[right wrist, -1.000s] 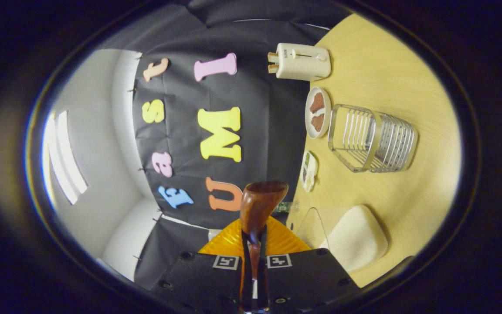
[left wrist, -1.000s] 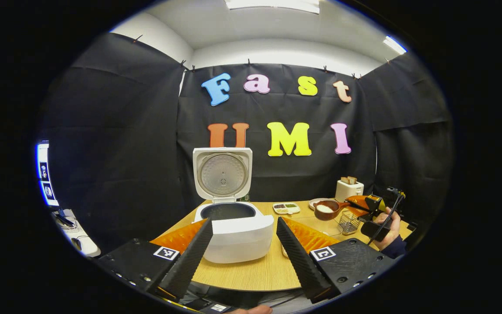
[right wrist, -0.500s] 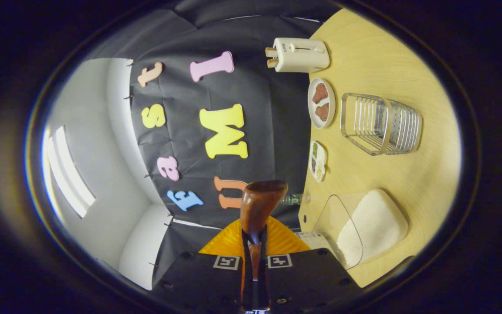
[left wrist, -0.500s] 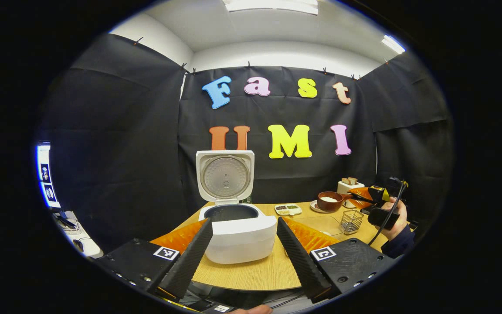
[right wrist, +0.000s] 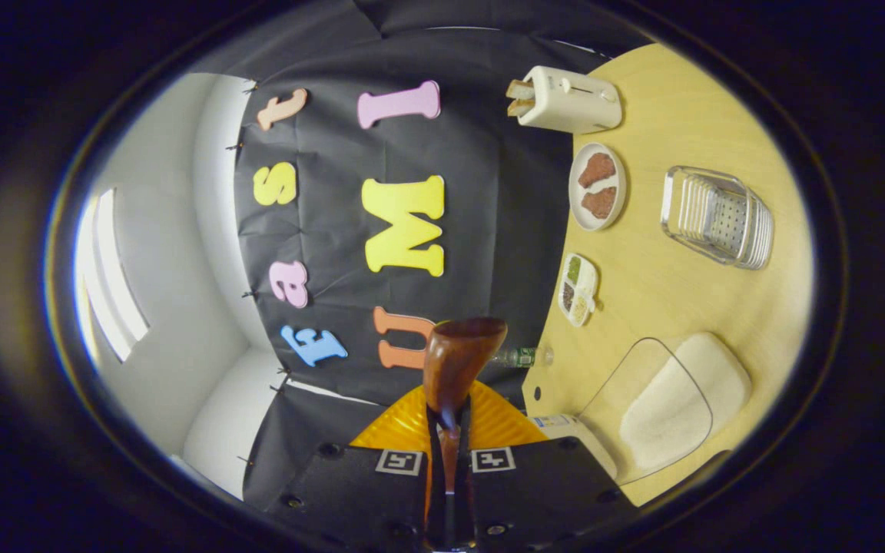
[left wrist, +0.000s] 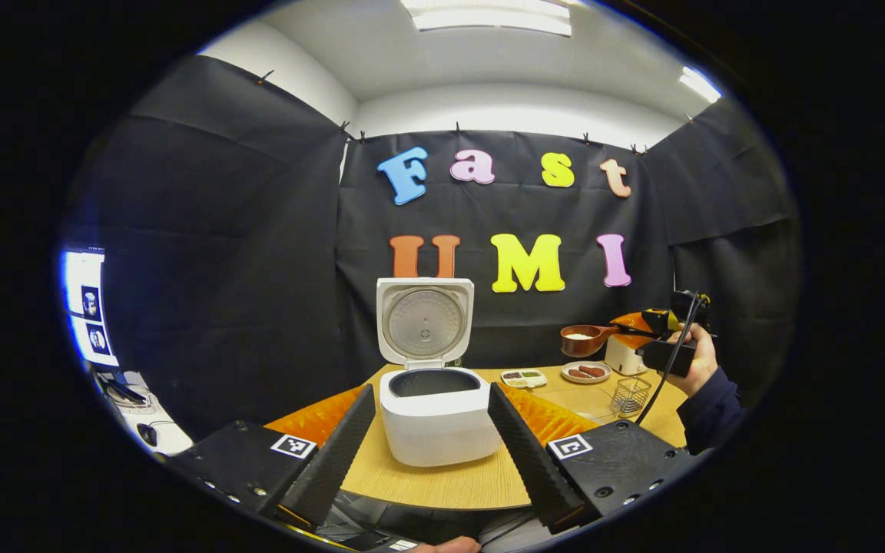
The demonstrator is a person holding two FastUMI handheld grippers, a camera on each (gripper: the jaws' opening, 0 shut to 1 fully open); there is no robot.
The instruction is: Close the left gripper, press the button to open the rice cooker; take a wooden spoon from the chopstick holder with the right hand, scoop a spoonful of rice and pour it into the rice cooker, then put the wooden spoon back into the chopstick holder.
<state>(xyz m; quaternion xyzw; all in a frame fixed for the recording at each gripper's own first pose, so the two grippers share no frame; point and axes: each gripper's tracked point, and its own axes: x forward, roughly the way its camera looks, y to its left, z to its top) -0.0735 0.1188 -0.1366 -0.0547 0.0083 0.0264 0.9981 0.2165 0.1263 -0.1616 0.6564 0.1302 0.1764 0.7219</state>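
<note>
The cooker [left wrist: 438, 415] is the bulkiest piece — rigid and probably heavy — and it sits on the desk [left wrist: 458, 480] just beyond the left gripper [left wrist: 431, 442], framed between its spread fingers, lid up, pot open. It needs no holding now. The spoon [right wrist: 454, 369] is stiff, light wood, likely a bit slick; the right gripper [right wrist: 449, 491] has its fingers pinching the handle, the bowl jutting forward past the tips. Rice shows white in that bowl in the left gripper view, so I judge it wants carrying level. The holder [right wrist: 719, 219] — light open wire, easily tipped — stands far off beyond the right fingers.
</note>
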